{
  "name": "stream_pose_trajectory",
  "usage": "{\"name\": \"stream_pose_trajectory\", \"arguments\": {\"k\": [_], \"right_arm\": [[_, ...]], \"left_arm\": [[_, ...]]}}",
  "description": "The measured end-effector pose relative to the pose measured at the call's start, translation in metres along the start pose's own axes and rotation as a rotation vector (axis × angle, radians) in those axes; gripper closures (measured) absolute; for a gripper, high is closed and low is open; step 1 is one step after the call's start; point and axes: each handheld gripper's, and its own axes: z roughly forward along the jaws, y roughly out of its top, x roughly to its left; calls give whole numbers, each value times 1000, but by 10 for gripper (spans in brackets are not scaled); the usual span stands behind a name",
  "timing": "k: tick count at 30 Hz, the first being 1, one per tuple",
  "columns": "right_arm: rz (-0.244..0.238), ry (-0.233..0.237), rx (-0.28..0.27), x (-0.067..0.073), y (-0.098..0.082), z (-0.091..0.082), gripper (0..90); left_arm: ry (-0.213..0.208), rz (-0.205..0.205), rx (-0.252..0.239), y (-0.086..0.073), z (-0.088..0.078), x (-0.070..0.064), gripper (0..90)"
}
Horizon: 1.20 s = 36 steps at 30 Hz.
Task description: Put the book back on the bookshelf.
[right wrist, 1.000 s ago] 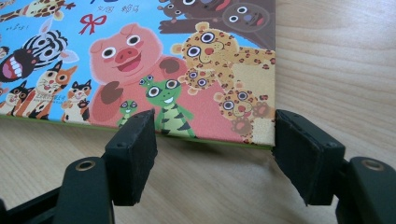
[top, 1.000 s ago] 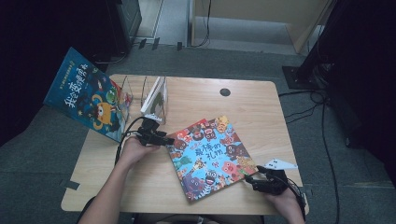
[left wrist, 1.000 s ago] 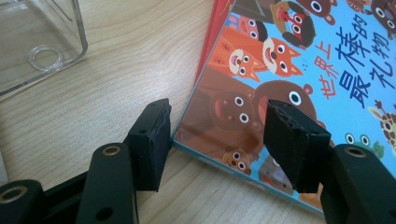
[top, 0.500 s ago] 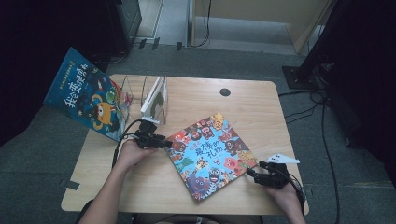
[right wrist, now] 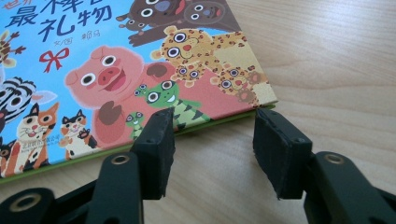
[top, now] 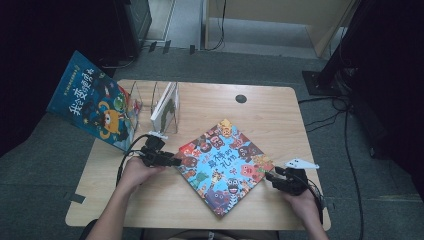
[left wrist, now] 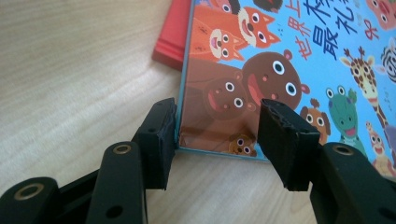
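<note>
Left claw (top: 176, 162) is at the book's nine o'clock corner, jaws just closing in, parted astride that corner without pinching it. The animal picture book (top: 223, 165) lies flat and skewed mid-desk (top: 280, 110), a stiff, glossy hardcover, probably slippery and fairly heavy for its thinness. Best hold looks like the board edges near opposite corners (one claw alone would likely let it swing). Over at four o'clock, the right claw (top: 270, 176) has also just narrowed, jaws apart just off the corner, gripping nothing.
</note>
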Motion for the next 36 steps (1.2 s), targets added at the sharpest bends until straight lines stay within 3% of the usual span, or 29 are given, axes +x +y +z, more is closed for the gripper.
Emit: {"name": "stream_pose_trajectory", "arguments": {"k": [4, 9, 11, 18, 26, 36], "right_arm": [[-6, -7, -5, -2, 5, 4, 515], [-14, -8, -8, -2, 10, 10, 557], [-19, -8, -12, -3, 12, 12, 568], [-17, 9, -18, -4, 19, 19, 638], [11, 32, -23, -7, 23, 24, 696], [4, 35, -13, -3, 26, 27, 773]], "left_arm": [[10, -7, 7, -3, -2, -1, 511], [39, -28, -35, -1, -7, -1, 548], [24, -51, -50, 1, -7, 3, 550], [2, -54, -20, 3, 3, 1, 555], [-7, -71, -6, -3, 0, -3, 550], [3, -80, 17, -14, -3, -14, 535]]}}
